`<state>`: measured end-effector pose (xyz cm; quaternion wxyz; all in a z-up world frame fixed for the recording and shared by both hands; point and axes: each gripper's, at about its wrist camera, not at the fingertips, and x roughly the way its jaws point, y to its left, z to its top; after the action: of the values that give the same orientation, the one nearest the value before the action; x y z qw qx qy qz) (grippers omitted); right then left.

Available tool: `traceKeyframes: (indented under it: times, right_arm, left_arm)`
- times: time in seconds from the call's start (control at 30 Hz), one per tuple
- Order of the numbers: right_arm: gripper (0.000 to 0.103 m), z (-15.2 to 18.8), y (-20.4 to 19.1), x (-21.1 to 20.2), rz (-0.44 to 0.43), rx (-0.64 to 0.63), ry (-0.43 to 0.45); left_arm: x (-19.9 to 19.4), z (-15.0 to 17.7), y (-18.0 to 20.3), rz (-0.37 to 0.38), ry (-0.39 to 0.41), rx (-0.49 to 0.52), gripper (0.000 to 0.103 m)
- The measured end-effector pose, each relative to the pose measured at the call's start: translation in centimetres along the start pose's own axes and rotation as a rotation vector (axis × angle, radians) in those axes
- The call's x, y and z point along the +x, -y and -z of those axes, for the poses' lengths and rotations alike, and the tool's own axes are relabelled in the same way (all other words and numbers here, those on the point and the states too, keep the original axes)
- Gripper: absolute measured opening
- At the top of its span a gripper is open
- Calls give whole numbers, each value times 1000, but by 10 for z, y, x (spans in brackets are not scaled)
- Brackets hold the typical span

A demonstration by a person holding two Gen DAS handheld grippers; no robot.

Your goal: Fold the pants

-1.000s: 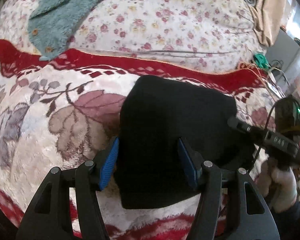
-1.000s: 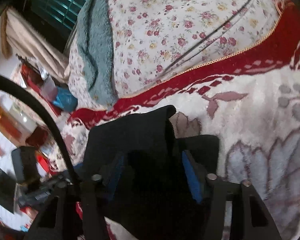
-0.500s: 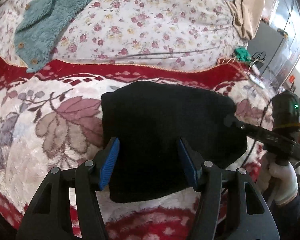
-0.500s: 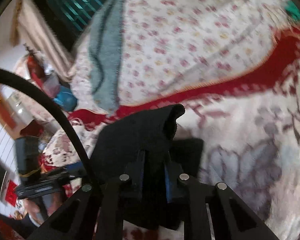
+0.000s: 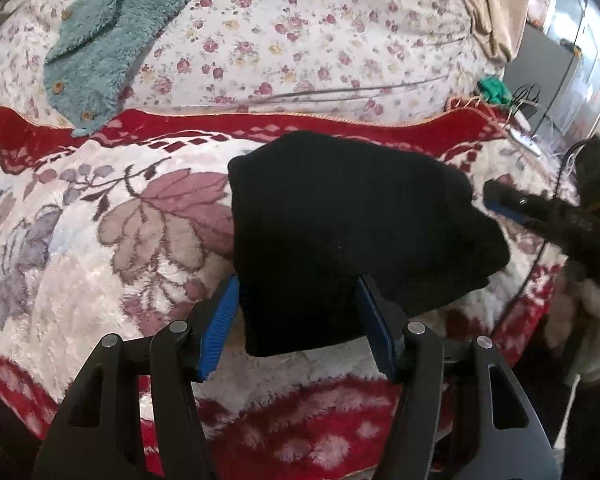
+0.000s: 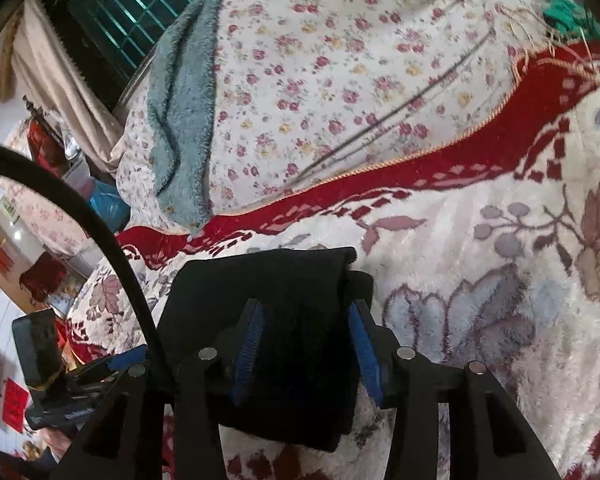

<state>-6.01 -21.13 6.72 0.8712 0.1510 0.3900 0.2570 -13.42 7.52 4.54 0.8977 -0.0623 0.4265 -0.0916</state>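
Left gripper (image 5: 296,320) hovers spread over the near-left corner of the folded pants (image 5: 348,232) on the bed (image 5: 100,280); right gripper (image 6: 306,340), jaws just reopened, straddles their right edge unclamped. Pants' long axis runs between both.

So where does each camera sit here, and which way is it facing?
Left wrist: on the left tongs, looking down over the folded black pants on the flowered blanket; the right tongs and a gloved hand show at the right edge.
Right wrist: on the right tongs, looking down across the pants toward the window.
Shared: pants, blanket, teal fleece garment.
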Motion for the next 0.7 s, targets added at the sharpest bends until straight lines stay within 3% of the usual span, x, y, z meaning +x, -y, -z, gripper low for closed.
traceKeyframes:
  times: [0.13,0.2,0.7]
  right_arm:
    - [52,-1,-21,-1,27,-62,20]
    - [52,0,-29,1,20,-77,34]
    - [53,9,-64,-2,-6,-161,95]
  left_arm:
    - [-4,-6,1,-12,-4,-25,59]
    - [-8,-10,5,-41,15,-20,59]
    - [-16,-35,14,-64,79,-33,59]
